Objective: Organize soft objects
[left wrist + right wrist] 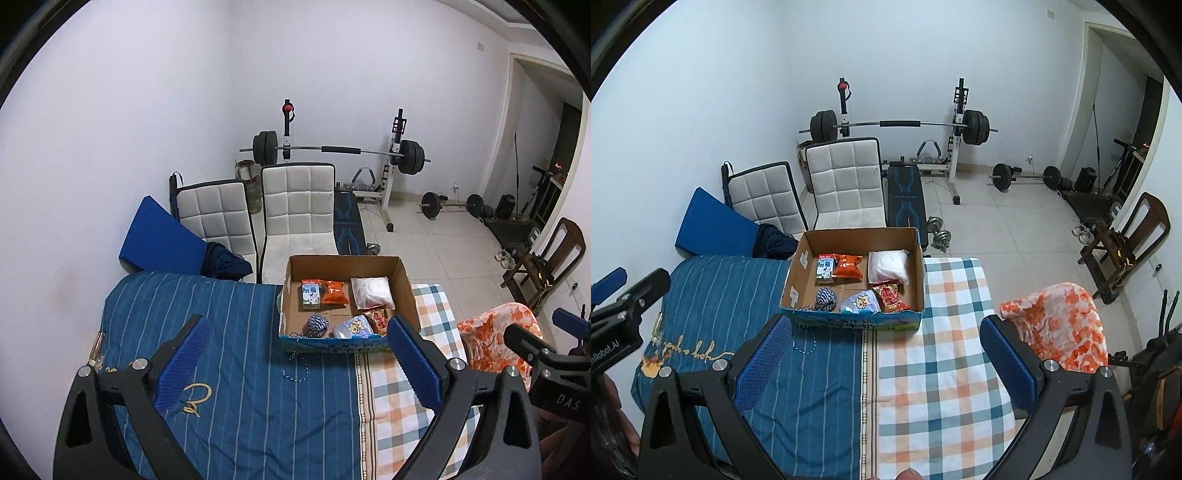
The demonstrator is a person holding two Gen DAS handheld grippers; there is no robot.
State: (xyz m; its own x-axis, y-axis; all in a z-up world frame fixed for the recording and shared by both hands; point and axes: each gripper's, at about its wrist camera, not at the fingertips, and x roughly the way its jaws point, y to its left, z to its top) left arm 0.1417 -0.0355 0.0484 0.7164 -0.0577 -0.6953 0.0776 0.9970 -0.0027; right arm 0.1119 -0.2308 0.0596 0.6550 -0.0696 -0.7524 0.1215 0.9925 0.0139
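An open cardboard box sits on the bed. In it lie a milk carton, an orange snack bag, a white soft pack, a blue-white rope ball, a pale blue pouch and a red packet. My left gripper is open and empty, held over the blue striped cover in front of the box. My right gripper is open and empty over the checked sheet.
The bed has a blue striped cover and a checked sheet. An orange-white cloth hangs at the right. Two white chairs, a weight bench and barbells stand behind.
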